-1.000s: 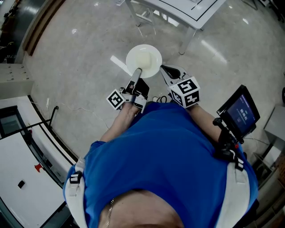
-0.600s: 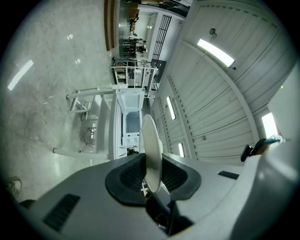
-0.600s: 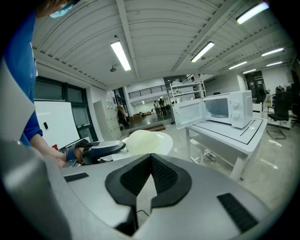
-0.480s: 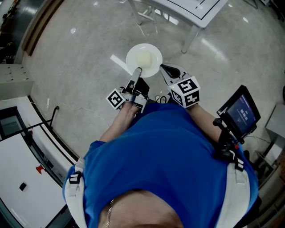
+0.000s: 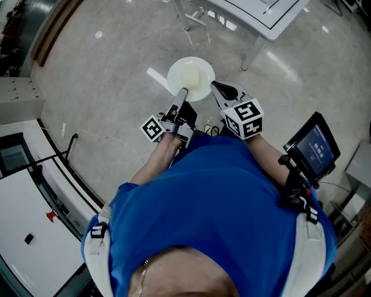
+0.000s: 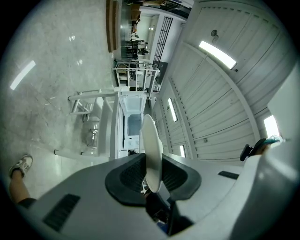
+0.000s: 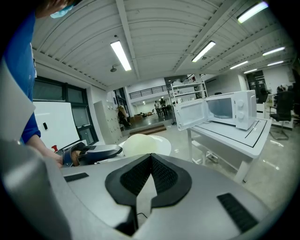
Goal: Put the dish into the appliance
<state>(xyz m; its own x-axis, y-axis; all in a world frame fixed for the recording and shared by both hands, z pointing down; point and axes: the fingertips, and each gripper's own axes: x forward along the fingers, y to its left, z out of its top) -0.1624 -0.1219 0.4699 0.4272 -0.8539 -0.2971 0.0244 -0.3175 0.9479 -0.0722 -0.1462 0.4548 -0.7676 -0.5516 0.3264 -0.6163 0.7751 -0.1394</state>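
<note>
Closest in is the person's blue shirt (image 5: 214, 203), then both grippers held out in front, all on the near side of the white table (image 5: 255, 17). The left gripper (image 5: 183, 91) has its jaws clamped on the near rim of the white dish (image 5: 191, 77). In the left gripper view the dish sits edge-on between the pads, so that's a solid pinch. The dish is up in the air over the bare floor, short of the table and not touching it. The right gripper (image 7: 151, 157) is closed up tight with nothing in it, riding along on the right, no closer to the table than the dish.

Further out, on top of the table, there's a white microwave (image 7: 229, 110) with its door (image 7: 192, 115) already swung open.

So I'd call this the carry step: dish grabbed, appliance open, just not there yet. The next move looks like closing the gap to the table, lining the dish up flat with the opening and sliding it in without clipping the door.

Writing-wise there's not much. The small screen (image 5: 316, 145) off to the table's near right shows pale characters on blue, too tiny to read. The marker cube (image 5: 248, 119) only has square patterns. No brand I can make out on the microwave.
</note>
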